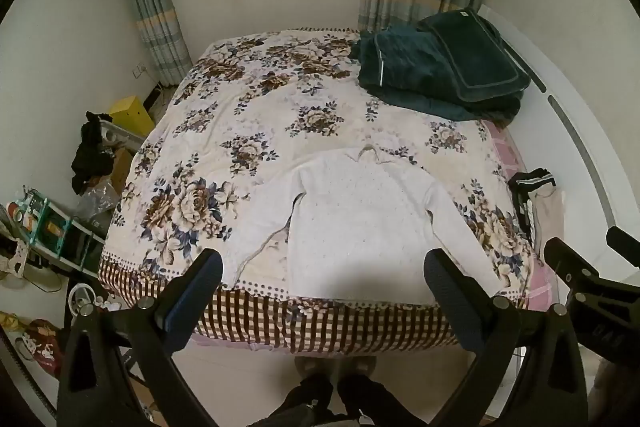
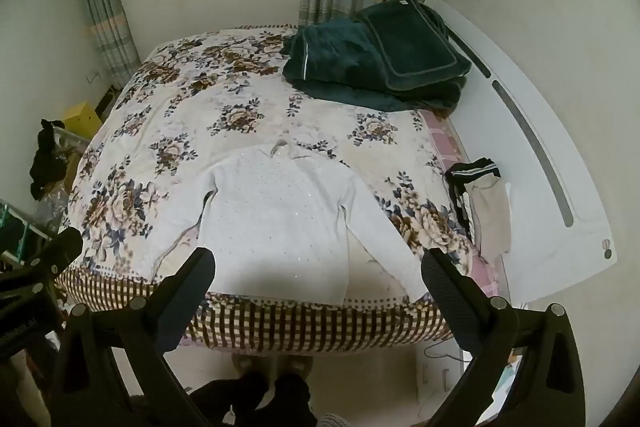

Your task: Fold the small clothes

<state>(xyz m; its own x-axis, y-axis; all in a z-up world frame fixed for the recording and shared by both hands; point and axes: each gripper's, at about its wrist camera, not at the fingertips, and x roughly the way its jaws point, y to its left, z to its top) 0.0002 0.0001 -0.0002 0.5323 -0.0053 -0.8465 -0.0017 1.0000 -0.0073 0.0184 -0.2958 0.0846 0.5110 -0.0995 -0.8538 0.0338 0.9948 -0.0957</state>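
Observation:
A small white long-sleeved sweater (image 1: 352,219) (image 2: 276,223) lies flat on the flowered bedspread (image 1: 248,115) (image 2: 192,99), collar away from me, hem at the bed's near edge, sleeves angled down to both sides. My left gripper (image 1: 324,271) hangs open above the hem, with nothing between its fingers. My right gripper (image 2: 320,267) is open too, over the sweater's lower right part and right sleeve, and holds nothing. In the left wrist view the right gripper (image 1: 592,267) shows at the right edge. In the right wrist view the left gripper (image 2: 44,267) shows at the left edge.
A dark green folded blanket and pillow (image 1: 440,71) (image 2: 376,55) lie at the bed's far right. Small folded clothes (image 1: 536,199) (image 2: 480,195) sit at the right edge by the white headboard (image 2: 532,155). Shelves and clutter (image 1: 52,227) crowd the floor at left. A person's feet (image 1: 336,371) stand below.

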